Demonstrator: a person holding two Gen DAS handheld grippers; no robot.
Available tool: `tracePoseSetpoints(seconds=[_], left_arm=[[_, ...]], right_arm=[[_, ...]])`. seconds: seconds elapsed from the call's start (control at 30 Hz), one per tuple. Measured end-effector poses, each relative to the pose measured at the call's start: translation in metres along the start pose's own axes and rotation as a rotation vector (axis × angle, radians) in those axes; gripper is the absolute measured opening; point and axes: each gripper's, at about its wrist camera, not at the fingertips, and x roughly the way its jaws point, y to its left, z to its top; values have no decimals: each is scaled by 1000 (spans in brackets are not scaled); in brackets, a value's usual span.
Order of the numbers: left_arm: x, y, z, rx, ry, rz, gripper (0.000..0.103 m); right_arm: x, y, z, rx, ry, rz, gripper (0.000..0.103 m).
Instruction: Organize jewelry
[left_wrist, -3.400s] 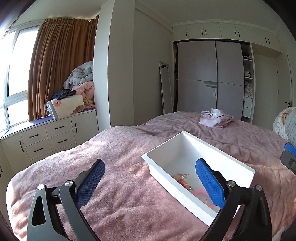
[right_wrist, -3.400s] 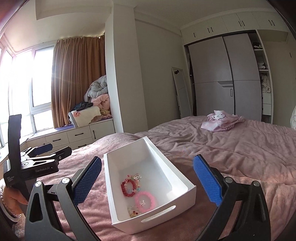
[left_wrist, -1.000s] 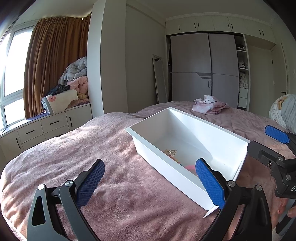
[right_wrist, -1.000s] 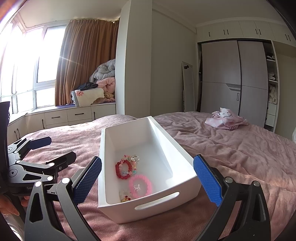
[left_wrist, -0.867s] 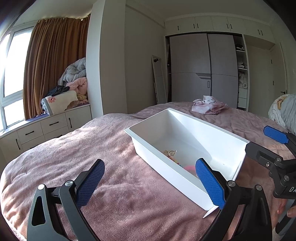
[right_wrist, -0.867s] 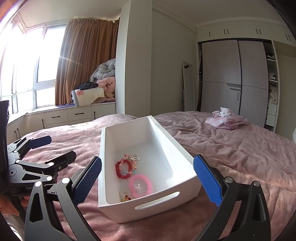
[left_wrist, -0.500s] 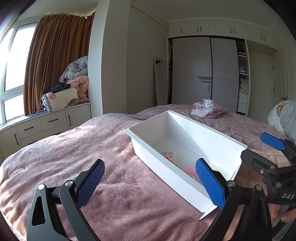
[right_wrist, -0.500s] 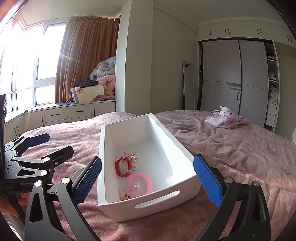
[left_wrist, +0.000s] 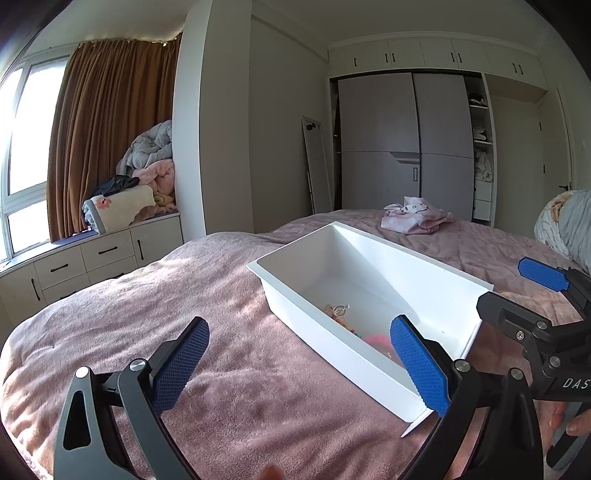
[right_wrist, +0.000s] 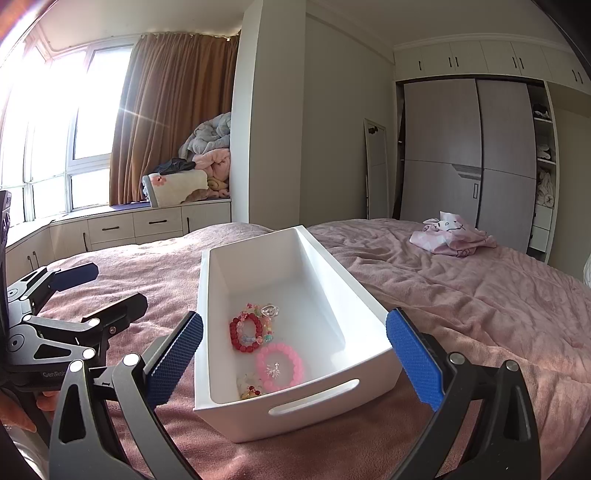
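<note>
White bin (right_wrist: 364, 334) on pink bed (right_wrist: 461, 295), bracelets (right_wrist: 279, 361) inside.
Left gripper (left_wrist: 299, 363) and right gripper (right_wrist: 295, 350) both spread apart, empty, near bin's near end.

We look low across the bed (left_wrist: 258, 369) from both wrists, toward the wardrobe (right_wrist: 469, 158). Left sits beside the bin's (left_wrist: 373, 251) long side, right close at its handle end (right_wrist: 314, 402); both share bin and window.

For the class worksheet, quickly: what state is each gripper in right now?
Left gripper: open, holding nothing.
Right gripper: open, holding nothing, above the near end of the white plastic bin.
</note>
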Motion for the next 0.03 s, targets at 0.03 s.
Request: tracePoseSetpoints(seconds=[0.03], left_arm=[[0, 0, 0, -2, -1, -8, 99]], right_arm=[[0, 0, 0, 0, 0, 0, 98]])
